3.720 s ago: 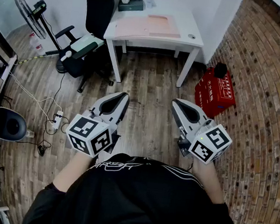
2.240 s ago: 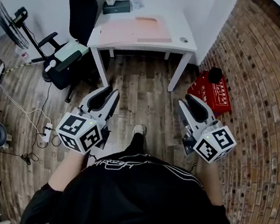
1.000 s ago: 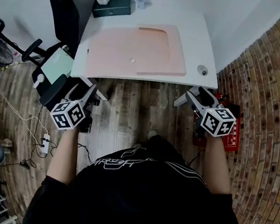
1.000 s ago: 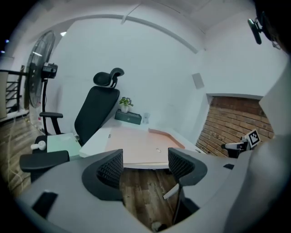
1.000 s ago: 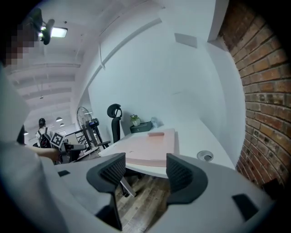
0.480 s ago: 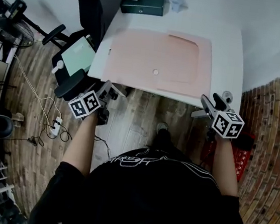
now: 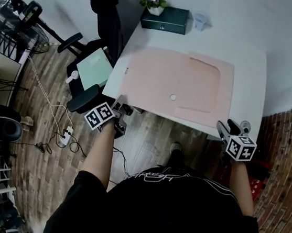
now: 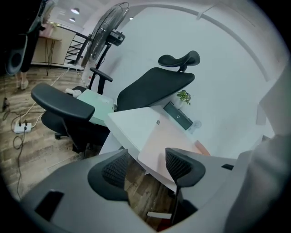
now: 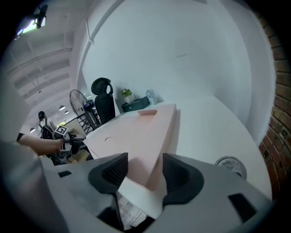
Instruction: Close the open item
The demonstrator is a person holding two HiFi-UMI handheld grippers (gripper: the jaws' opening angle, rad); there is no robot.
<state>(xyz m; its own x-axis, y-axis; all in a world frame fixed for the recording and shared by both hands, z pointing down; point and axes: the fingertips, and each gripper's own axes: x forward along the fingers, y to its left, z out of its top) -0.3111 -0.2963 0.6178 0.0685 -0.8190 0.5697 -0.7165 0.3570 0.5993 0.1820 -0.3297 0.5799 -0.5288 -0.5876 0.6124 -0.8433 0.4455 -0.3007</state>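
Observation:
A flat pink item lies spread over the white desk, with a small round stud near its front. My left gripper hangs at the desk's front left corner, short of the pink item. Its jaws are closing with nothing between them. At the front right corner, my right gripper points along the desk. Its jaws are closing too; the pink item's near corner shows in the gap, and the pads do not press it.
A green box, a potted plant and a clear cup stand at the desk's back edge. A round metal disc lies by the right gripper. A black office chair and a fan stand left; brick wall right.
The person has walked up to the desk, so it fills the view. Both grippers have come forward to its front edge. Their jaws have narrowed slightly.

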